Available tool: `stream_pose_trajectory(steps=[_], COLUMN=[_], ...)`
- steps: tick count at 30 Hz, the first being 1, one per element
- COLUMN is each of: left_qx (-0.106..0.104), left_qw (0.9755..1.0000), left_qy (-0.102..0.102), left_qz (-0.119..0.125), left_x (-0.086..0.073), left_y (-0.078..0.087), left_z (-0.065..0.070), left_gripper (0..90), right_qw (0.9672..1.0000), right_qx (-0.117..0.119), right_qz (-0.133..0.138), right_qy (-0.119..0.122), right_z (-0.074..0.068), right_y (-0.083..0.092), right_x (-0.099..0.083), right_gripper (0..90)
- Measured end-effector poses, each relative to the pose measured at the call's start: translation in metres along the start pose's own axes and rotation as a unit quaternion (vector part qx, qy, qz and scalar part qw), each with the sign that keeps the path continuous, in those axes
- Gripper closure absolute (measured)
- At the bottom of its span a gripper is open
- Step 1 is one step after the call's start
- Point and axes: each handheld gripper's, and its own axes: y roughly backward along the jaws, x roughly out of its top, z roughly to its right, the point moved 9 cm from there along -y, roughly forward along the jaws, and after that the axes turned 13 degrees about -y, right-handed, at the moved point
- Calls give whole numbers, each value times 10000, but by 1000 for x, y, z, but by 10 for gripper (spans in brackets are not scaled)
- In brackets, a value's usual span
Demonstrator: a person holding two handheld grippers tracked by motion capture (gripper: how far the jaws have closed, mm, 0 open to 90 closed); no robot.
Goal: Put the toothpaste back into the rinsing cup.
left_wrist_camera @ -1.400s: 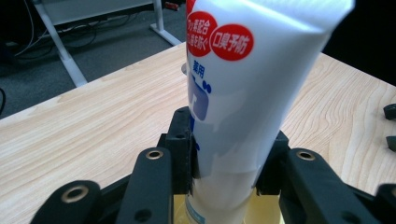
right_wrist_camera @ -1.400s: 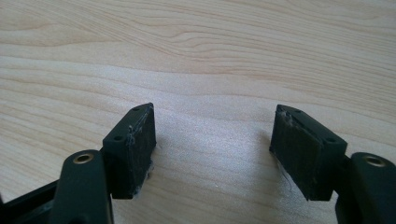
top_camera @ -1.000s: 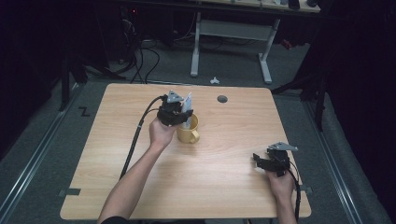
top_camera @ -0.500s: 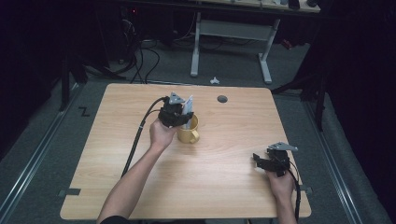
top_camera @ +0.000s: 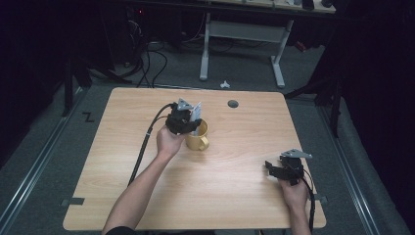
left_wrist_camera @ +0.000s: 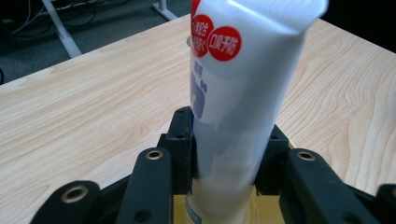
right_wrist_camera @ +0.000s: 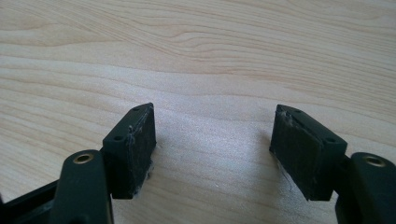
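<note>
My left gripper (top_camera: 188,125) is shut on a white tube (left_wrist_camera: 238,107) with red round labels, which stands upright with its lower end inside a yellow mug (top_camera: 198,139) near the table's middle. In the left gripper view my left gripper (left_wrist_camera: 229,154) has both black pads pressed on the tube's sides just above the mug's rim (left_wrist_camera: 219,212). My right gripper (top_camera: 274,169) rests low over the wooden table (top_camera: 235,191) at the front right. In its own view my right gripper (right_wrist_camera: 212,149) stands open, with bare wood between its pads.
A small dark round hole (top_camera: 233,104) sits in the table near its far edge. A black cable (top_camera: 144,147) trails from the left gripper toward the front left. Beyond the far edge stand white desk legs (top_camera: 205,54) and floor cables.
</note>
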Motion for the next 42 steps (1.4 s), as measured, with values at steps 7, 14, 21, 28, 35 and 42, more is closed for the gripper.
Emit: stream_pose_trajectory(steps=[7, 14, 21, 28, 35, 42], left_qx=[-14, -13, -22, -28, 19, 15], left_qw=[10000, 10000, 9999, 9996, 9993, 9993], left_qy=[37, 24, 23, -18, -84, -74], left_qz=[-38, -94, -158, -263, -373, -368], left_x=[-3, -6, -10, -13, -17, -17], left_y=[-2, -4, -5, -7, -11, -10], left_z=[-1, 0, 1, 2, 2, 1], left_gripper=[656, 656, 655, 655, 655, 653], right_qw=[10000, 10000, 10000, 10000, 10000, 10000], right_qx=[1, 1, 1, 1, 5, 6], right_qz=[0, -3, -1, -2, -4, -3], right_qy=[0, -8, 0, -6, -13, -9], right_z=[0, 0, 0, 0, 0, 0], right_y=[0, 0, 0, 0, 0, 0], right_x=[0, 0, 0, 0, 0, 0], right_gripper=[312, 312, 312, 312, 312, 312])
